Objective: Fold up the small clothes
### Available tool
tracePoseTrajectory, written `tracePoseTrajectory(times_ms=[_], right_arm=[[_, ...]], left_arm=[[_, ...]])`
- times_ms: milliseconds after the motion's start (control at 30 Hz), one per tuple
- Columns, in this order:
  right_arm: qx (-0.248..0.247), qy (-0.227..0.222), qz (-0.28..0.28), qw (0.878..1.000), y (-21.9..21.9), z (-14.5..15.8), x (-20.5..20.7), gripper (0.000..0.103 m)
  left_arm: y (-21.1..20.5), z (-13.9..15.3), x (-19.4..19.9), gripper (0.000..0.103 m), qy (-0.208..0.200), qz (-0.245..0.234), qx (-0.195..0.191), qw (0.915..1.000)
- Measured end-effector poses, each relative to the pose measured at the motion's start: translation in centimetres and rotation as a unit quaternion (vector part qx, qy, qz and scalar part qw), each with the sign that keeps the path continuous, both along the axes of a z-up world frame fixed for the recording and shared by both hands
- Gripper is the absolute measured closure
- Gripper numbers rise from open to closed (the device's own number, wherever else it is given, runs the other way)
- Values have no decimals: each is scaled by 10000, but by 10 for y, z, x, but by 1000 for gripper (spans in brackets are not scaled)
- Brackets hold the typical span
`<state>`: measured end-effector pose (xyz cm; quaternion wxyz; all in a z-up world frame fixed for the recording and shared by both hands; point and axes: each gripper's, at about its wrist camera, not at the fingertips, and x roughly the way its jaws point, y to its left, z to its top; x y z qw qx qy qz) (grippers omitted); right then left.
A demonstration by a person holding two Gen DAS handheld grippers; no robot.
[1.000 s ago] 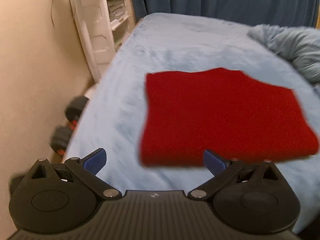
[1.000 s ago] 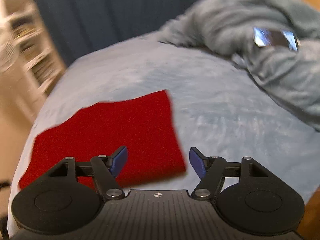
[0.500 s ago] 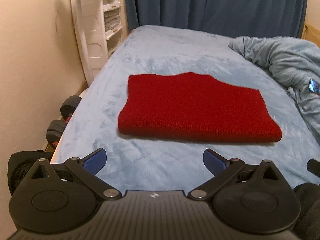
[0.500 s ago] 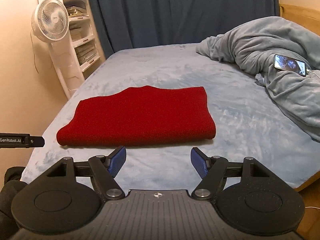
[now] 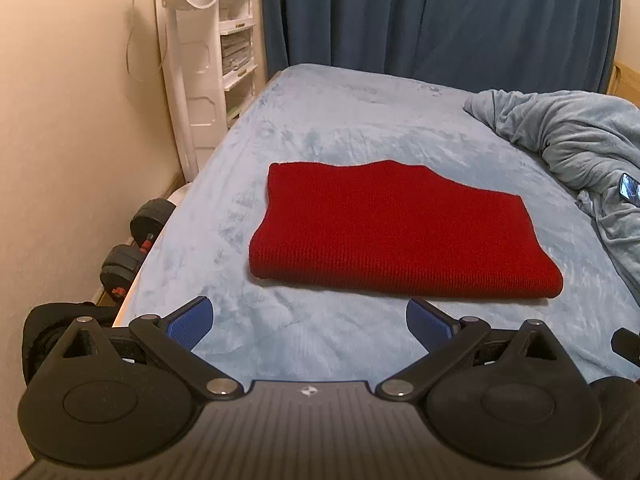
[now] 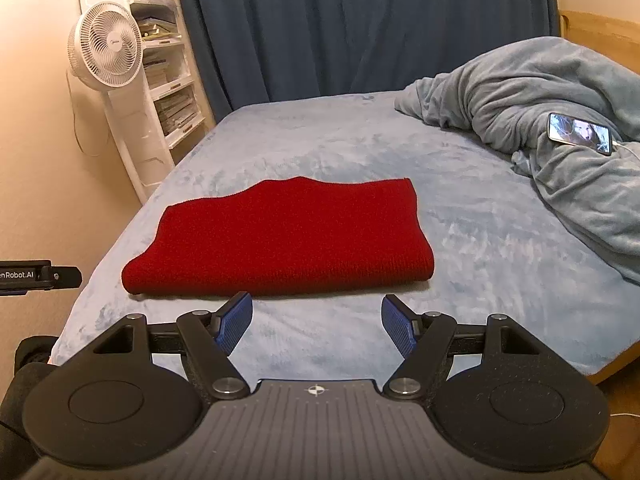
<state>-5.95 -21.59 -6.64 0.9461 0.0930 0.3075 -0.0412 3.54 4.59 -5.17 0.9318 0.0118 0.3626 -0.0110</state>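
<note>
Red knit garment (image 5: 396, 236): folded into a flat rectangle, lying on the bed, its thick rounded fold edge turned toward both cameras (the far edge is slightly wavy).
Garment in right wrist view (image 6: 280, 236): at 12 o'clock to 11 o'clock from the right tongs, resting flat, nothing touching it.
Bed (image 5: 320, 128): covered in a light blue plush sheet, bare around the garment on all sides.
Left tongs (image 5: 308, 322): spread wide, blue pads apart, holding nothing; they hang above the near part of the bed, short of the garment's fold edge, which lies at 12 o'clock to 1 o'clock.
Right tongs (image 6: 316, 322): spread as well, nothing between the pads; the garment's near edge sits just beyond the tips.
Blanket (image 6: 560, 136): rumpled grey-blue heap at 2 o'clock from the garment, well apart from it.
Phone (image 6: 580, 134): lying on the blanket with its screen lit (a white cable leads off its right end).
Fan (image 6: 106, 50): white standing fan at 10 o'clock, beside the bed by the beige wall.
Shelf unit (image 6: 168, 80): white, just behind the fan, stacked with papers.
Curtain (image 5: 432, 16): dark blue, hanging past the far end of the bed.
Dumbbells (image 5: 136, 244): black, on the floor at 9 o'clock between bed and wall.
</note>
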Motion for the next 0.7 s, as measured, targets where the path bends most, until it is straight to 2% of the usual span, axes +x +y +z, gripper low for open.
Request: tracePoseTrajectory(times_ms=[700], right_arm=[[124,375,-61,9992,-3,-21,35,30]], left_arm=[[2,-21,35,0,470,153,66,9988]])
